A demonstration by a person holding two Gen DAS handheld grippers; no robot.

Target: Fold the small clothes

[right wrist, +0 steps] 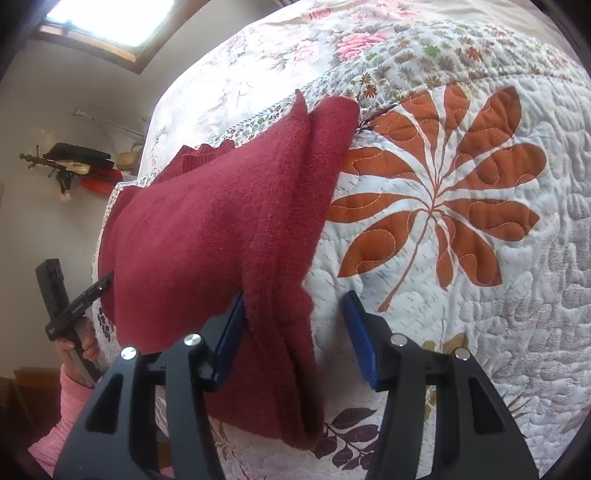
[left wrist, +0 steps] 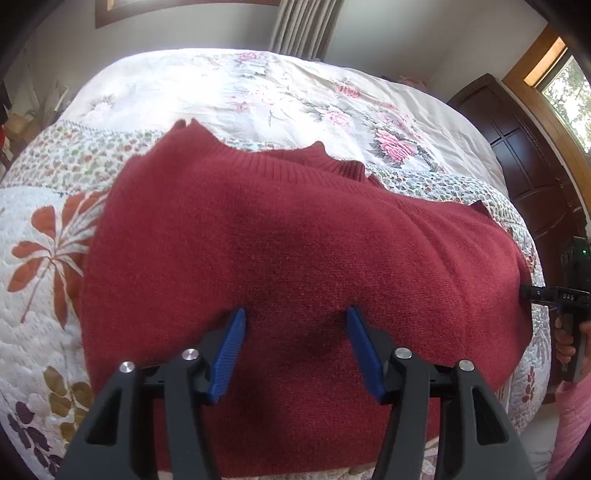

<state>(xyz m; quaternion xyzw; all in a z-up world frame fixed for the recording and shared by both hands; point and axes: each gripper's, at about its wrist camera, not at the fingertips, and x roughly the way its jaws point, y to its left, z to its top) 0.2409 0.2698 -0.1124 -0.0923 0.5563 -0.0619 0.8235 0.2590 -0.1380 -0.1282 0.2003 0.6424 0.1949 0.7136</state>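
Left wrist view: dark red knitted sweater [left wrist: 295,236] lies folded on the white quilted leaf-print bedspread [left wrist: 40,295]. Left hand-held gripper [left wrist: 295,314] hovers over its middle, released. Right hand-held gripper [right wrist: 293,299], also released, straddles the sweater's edge. Dark wooden cabinet [left wrist: 524,155] stands beyond the sweater.

Quilt [right wrist: 461,295] spread over the bed, white and stitched, printed with a big rust-orange leaf spray [right wrist: 436,206], purple leaves [right wrist: 351,439] near the lower edge, and a band of small flowers along its far side. Beyond it, cream bedspread [left wrist: 258,88] with pink roses, then beige curtain [left wrist: 303,26], dark frame [left wrist: 177,9] on the pale wall, dark wooden cabinet [left wrist: 517,155] and wood-framed window [left wrist: 565,96] to the right. In the right wrist view, wall rack [right wrist: 70,162] at left holding dark and red items, too small to identify, with a bright window [right wrist: 110,22] above it.
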